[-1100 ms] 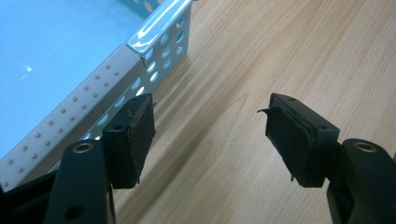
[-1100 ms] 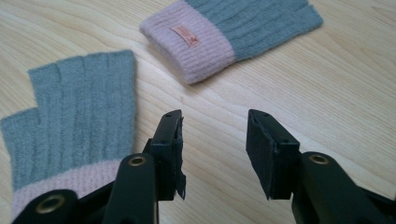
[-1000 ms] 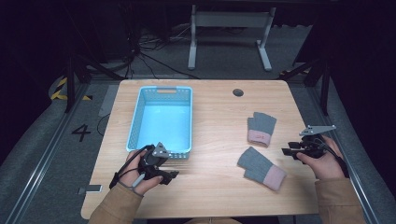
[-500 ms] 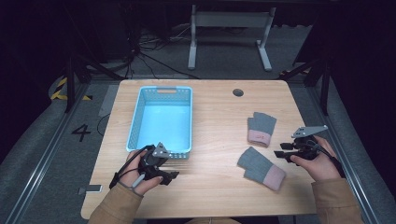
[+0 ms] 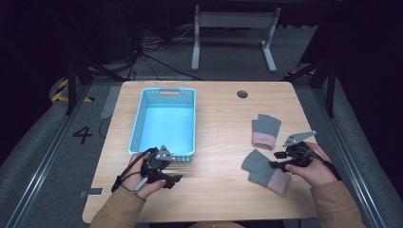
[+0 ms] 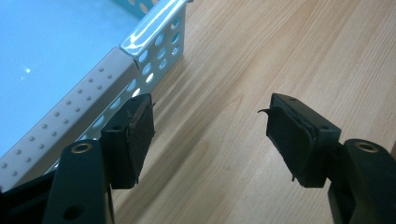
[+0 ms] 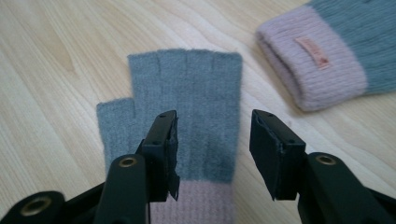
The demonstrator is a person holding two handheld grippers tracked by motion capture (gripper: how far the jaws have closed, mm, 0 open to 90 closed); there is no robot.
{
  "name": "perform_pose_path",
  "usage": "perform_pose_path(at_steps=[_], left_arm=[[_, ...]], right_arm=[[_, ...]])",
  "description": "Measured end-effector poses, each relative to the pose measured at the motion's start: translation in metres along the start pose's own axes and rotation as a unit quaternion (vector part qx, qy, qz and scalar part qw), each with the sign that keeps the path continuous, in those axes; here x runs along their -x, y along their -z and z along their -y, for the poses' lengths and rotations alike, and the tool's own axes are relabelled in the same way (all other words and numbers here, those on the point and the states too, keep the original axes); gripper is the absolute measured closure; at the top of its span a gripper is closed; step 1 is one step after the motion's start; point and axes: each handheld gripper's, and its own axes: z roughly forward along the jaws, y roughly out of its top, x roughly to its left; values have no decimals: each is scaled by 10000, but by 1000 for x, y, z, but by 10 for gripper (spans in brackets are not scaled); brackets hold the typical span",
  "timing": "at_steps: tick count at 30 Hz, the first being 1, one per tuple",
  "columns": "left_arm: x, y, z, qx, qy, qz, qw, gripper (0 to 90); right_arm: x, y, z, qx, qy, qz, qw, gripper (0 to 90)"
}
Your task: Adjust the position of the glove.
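**Two hand-held grippers at a wooden table with a basket and a pair of fingerless gloves**

Landmark: the light-blue perforated plastic basket (image 5: pixel 164 121), which stands on the left half of the wooden table (image 5: pixel 218 118) with its long side running away from the person.

Left of centre, the left gripper (image 5: pixel 171 179) is held in the person's left hand (image 5: pixel 145 183) just in front of the basket's near wall. In the left gripper view its jaws stand wide apart over bare wood with nothing between them; the basket's near corner (image 6: pixel 140 46) lies just beside the left-hand jaw.

To the right of the basket, well apart from it, two grey fingerless gloves with pink cuffs lie flat on the table. The far glove (image 5: pixel 266 129) carries a small label on its cuff (image 7: pixel 314 52). The near glove (image 5: pixel 263 168) lies in front of it, closer to the person, its cuff toward the right hand.

Farthest right from the basket, the right gripper (image 5: pixel 275 164) is held in the person's right hand (image 5: pixel 316 166) at the near glove. In the right gripper view its jaws are parted moderately above the near glove (image 7: pixel 196 107), empty, framing the grey palm just above the pink cuff; whether they touch the fabric cannot be told.
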Motion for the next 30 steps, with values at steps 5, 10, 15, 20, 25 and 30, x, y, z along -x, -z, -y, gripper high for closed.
perform_pose_path(at_steps=[5, 10, 15, 20, 25, 30], left_arm=[[0, 0, 0, -6, 3, -4, 10000, 330], [0, -1, 0, -15, -8, 3, 10000, 329], [0, -2, 0, -8, -6, -7, 10000, 328], [1, -2, 0, -3, -14, 5, 10000, 327], [1, -2, 0, -6, -11, 12, 10000, 326], [1, -2, 0, -21, -5, 9, 10000, 325]], right_arm=[[-5, -7, -1, -127, 90, -105, 9998, 503], [-10, -12, -2, -196, 200, -217, 9994, 488], [-15, -17, -4, -269, 284, -273, 9989, 472], [-18, -25, -3, -438, 317, -272, 9982, 451], [-19, -32, -2, -619, 258, -190, 9976, 449], [-20, -34, -2, -669, 234, -139, 9974, 463]])
